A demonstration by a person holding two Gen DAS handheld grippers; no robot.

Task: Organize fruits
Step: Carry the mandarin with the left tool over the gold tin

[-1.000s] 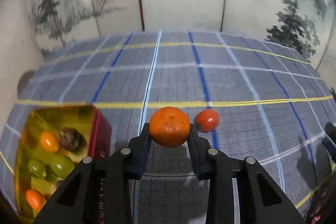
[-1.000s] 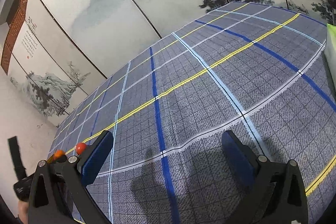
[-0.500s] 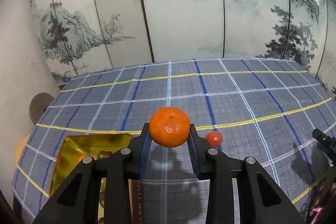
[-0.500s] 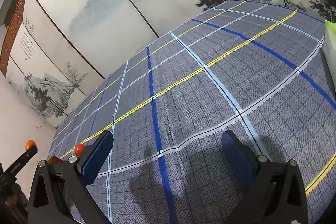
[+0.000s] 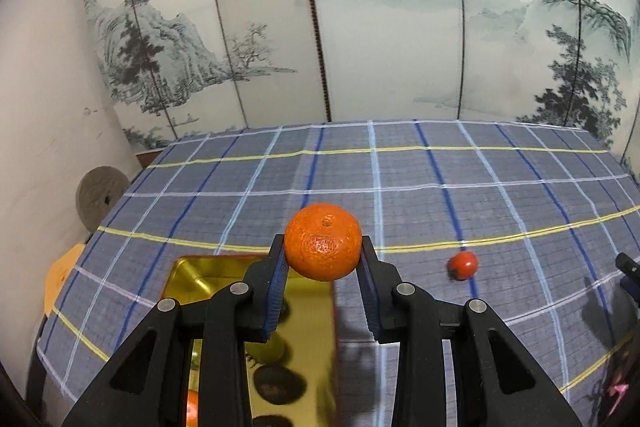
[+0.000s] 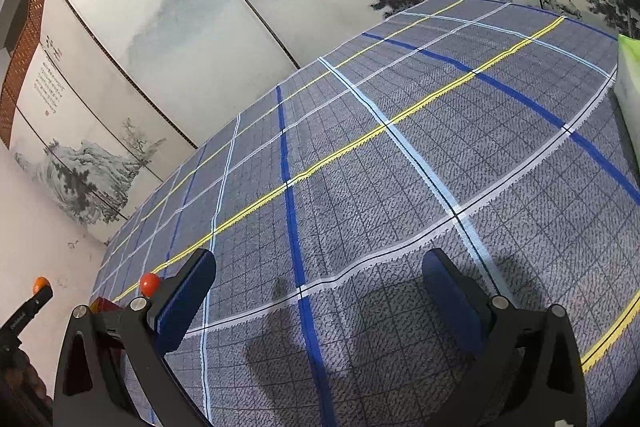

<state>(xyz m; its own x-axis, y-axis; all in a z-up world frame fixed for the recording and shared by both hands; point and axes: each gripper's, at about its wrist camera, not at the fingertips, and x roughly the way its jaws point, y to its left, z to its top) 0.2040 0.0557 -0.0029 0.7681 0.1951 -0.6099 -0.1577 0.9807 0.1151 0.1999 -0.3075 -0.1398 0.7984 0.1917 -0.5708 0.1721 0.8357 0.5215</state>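
My left gripper (image 5: 323,263) is shut on an orange mandarin (image 5: 322,241) and holds it in the air above the far end of a gold tin box (image 5: 188,273). The box holds several fruits, mostly hidden behind my fingers; a dark round one (image 5: 280,381) shows. A small red tomato (image 5: 463,265) lies on the checked cloth to the right of the box; it also shows in the right wrist view (image 6: 149,281). My right gripper (image 6: 320,301) is open and empty, low over the cloth.
The blue-grey checked cloth (image 6: 360,167) covers the table. A painted folding screen (image 5: 360,27) stands along the far edge. A round grey disc (image 5: 98,201) leans on the left wall. A green and white object (image 6: 629,67) sits at the right edge.
My left gripper has risen and moved left with the mandarin, from beside the box to above it. The tomato now lies farther right in view. The right gripper has barely moved.
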